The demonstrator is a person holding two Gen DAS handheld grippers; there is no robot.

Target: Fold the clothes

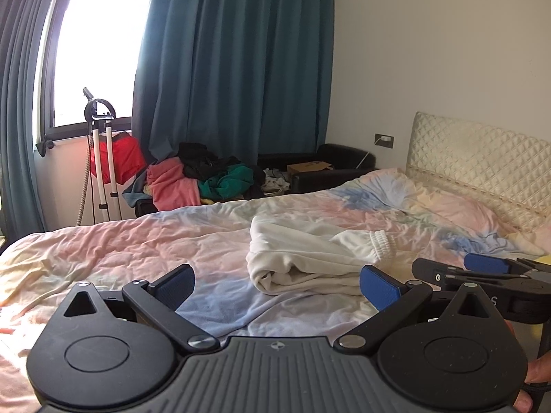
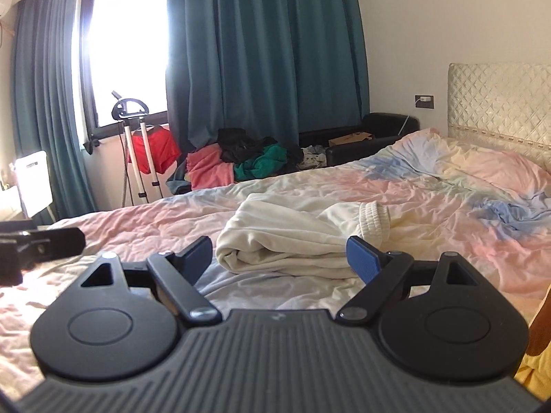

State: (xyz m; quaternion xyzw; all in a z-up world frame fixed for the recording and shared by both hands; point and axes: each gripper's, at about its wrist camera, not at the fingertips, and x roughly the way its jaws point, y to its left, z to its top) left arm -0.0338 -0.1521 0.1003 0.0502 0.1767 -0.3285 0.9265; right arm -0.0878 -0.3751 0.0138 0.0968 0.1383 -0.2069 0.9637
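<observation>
Pastel, crumpled bed (image 2: 430, 213) lay beneath both claws. Just ahead of the spread, empty right claw (image 2: 280, 258) sat the cream garment (image 2: 292, 237), bundled in soft, light layers. The left claw (image 1: 277, 284) was also released. The ribbed cuff (image 2: 373, 222) looked the firmest hold.

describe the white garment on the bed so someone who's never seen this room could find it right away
Start at the wide bed with the pastel pink, blue and cream cover that fills the room's foreground. Near its middle, just ahead of both open grippers, lies the white garment, loosely folded into a thick bundle. It is the only piece of clothing on the bed, plain cream-white with a ribbed cuff at its right end, unlike the coloured clothes pile behind the bed.
</observation>
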